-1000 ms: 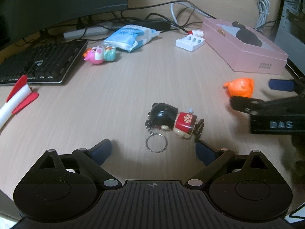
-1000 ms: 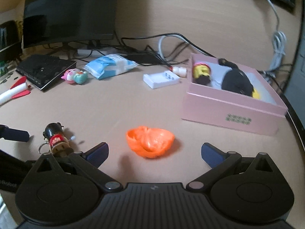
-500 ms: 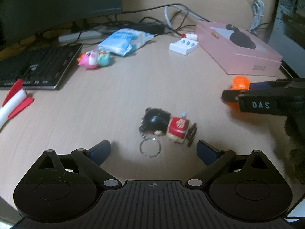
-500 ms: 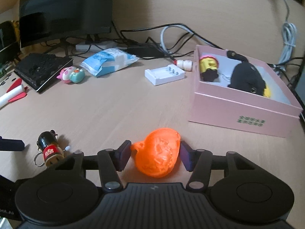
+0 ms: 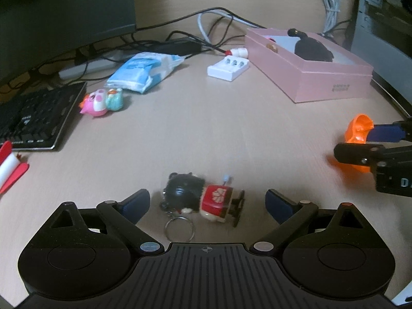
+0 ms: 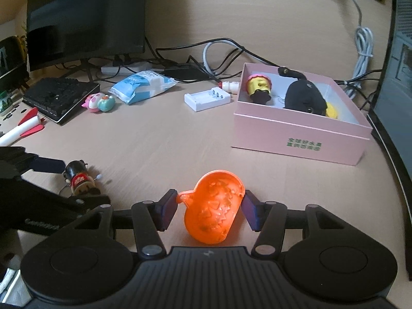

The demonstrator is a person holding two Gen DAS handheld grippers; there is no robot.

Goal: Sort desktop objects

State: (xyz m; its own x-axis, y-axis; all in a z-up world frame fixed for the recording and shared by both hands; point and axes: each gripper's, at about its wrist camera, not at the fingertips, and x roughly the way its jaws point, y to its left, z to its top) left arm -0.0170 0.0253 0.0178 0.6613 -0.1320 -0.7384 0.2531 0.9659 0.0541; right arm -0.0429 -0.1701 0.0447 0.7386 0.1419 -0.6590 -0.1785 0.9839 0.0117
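gripping an orange toy (image 6: 213,206), right gripper (image 6: 210,212); left gripper (image 5: 207,204) jaws wide around keychain doll (image 5: 203,200).

Bare desk (image 6: 167,139) centre; pink box (image 6: 296,139) blocks right, keyboard (image 6: 59,97) left.

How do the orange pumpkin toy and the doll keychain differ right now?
The orange pumpkin toy is clamped between the pads of the right hand-held gripper; the doll keychain lies loose on the desk between the open jaws of the left hand-held gripper. The pumpkin is one translucent orange shell; the doll is black-headed and red-bodied, with a metal ring. Neither is in the pink box yet.
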